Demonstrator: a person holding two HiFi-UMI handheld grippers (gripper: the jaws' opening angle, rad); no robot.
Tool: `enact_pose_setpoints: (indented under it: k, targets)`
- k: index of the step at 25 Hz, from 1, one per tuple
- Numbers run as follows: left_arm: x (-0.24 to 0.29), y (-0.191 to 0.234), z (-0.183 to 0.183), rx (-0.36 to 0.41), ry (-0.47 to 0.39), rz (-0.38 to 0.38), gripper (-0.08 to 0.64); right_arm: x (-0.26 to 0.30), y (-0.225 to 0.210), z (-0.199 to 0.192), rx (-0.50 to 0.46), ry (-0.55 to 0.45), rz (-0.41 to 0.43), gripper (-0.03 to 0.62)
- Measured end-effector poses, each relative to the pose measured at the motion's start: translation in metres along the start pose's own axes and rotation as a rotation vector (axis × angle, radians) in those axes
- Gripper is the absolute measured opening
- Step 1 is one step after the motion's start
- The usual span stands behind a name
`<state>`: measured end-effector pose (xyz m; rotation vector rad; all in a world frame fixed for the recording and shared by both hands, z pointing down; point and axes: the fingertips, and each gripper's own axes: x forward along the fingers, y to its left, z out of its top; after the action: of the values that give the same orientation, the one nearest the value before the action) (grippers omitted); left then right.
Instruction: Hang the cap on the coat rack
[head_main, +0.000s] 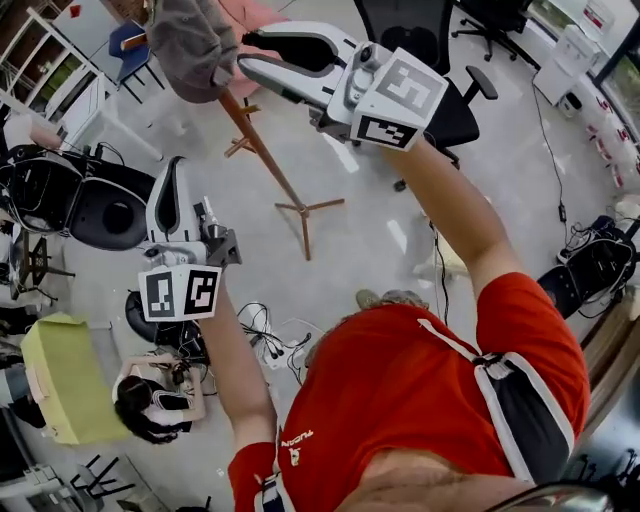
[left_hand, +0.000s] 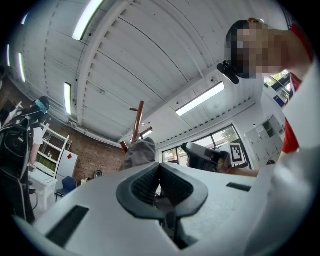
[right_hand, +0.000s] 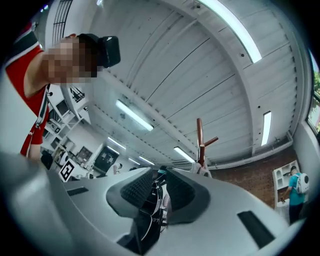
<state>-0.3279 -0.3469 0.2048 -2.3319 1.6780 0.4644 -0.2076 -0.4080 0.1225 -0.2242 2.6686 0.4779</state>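
Observation:
A grey cap (head_main: 190, 45) sits over the top of the brown wooden coat rack (head_main: 262, 150) at the upper left of the head view. My right gripper (head_main: 243, 50) is raised beside the cap's right edge. Its jaws stand apart and the pads press on nothing. In the right gripper view (right_hand: 159, 172) only the rack's pole (right_hand: 200, 140) shows beyond the jaws. My left gripper (head_main: 170, 200) hangs lower and to the left, shut and empty. The left gripper view (left_hand: 160, 166) looks up at the cap (left_hand: 140, 152) on the rack (left_hand: 137, 122).
The rack's feet (head_main: 308, 208) spread on the grey floor. A black office chair (head_main: 440, 60) stands behind my right arm. Dark round chairs (head_main: 110, 210) are at the left, with a yellow-green box (head_main: 60, 375) and a seated person (head_main: 150, 400) below. Cables (head_main: 265, 335) lie on the floor.

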Motion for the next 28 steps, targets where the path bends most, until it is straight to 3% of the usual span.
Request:
enact_pose_setpoints:
  k: [4,9,12,19,28]
  targets:
    - [-0.017,-0.028,-0.019,0.007,0.025,-0.046,0.008,-0.037,0.051,-0.031,-0.038,0.083,-0.027,0.046]
    - [-0.045,-0.061,-0.044,0.026,0.069,-0.099,0.008,-0.077,0.094,-0.071,0.054,0.166,-0.143,0.025]
    - [-0.060,-0.085,-0.064,0.041,0.093,-0.114,0.008,-0.105,0.118,-0.091,0.089,0.207,-0.170,0.024]
    - [-0.067,-0.108,-0.100,0.010,0.149,-0.056,0.008,-0.134,0.144,-0.110,0.109,0.257,-0.137,0.022]
    - [-0.064,-0.146,-0.111,0.023,0.183,-0.002,0.008,-0.169,0.148,-0.111,0.165,0.237,-0.077,0.022]
